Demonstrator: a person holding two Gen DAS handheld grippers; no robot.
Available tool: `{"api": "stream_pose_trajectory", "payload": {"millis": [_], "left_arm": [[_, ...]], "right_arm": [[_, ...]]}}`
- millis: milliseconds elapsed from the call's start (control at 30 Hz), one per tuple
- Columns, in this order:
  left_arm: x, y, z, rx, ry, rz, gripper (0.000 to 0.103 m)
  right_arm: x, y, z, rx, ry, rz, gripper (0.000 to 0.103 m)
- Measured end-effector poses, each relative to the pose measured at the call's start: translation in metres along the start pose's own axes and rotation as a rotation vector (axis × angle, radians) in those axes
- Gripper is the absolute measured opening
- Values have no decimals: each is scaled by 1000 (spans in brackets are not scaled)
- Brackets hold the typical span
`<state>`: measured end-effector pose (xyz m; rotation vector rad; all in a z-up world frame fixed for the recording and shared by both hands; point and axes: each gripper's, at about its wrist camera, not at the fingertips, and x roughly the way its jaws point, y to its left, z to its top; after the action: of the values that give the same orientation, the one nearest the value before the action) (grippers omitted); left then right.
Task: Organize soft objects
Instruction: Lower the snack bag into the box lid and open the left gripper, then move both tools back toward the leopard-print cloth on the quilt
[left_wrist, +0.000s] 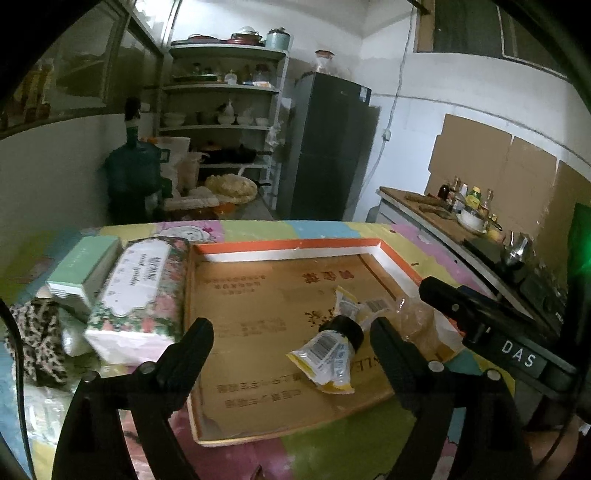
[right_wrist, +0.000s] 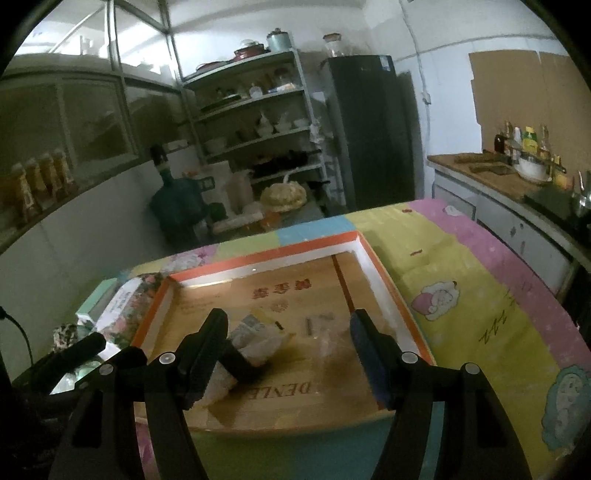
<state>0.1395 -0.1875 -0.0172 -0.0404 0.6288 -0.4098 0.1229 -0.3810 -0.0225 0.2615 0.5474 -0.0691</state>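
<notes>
A shallow cardboard tray with an orange rim (left_wrist: 288, 244) lies on the patterned tablecloth; it also shows in the right wrist view (right_wrist: 258, 258). In it lie a yellow-and-white snack pouch with a black cap (left_wrist: 327, 354) and a clear crumpled wrapper (left_wrist: 421, 325). My left gripper (left_wrist: 291, 347) is open above the tray's near half, the pouch between its fingers. My right gripper (right_wrist: 288, 343) is open over the tray; the pouch (right_wrist: 255, 339) lies by its left finger. A floral tissue pack (left_wrist: 138, 291), a mint-green box (left_wrist: 83, 266) and a leopard-print cloth (left_wrist: 35, 339) lie left of the tray.
The right gripper's body (left_wrist: 491, 325) reaches in over the tray's right rim. Behind the table stand shelves with dishes (left_wrist: 221, 110), a dark fridge (left_wrist: 328, 147), a water jug (left_wrist: 129, 173) and a counter with bottles (left_wrist: 465, 206).
</notes>
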Motion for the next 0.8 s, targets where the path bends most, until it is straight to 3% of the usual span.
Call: {"api": "stream_pose_trajectory", "payload": {"millis": [800], "left_arm": [[-48, 54, -8, -44, -64, 86, 87]], "right_arm": [[-23, 70, -3, -81, -33, 55, 71]]}}
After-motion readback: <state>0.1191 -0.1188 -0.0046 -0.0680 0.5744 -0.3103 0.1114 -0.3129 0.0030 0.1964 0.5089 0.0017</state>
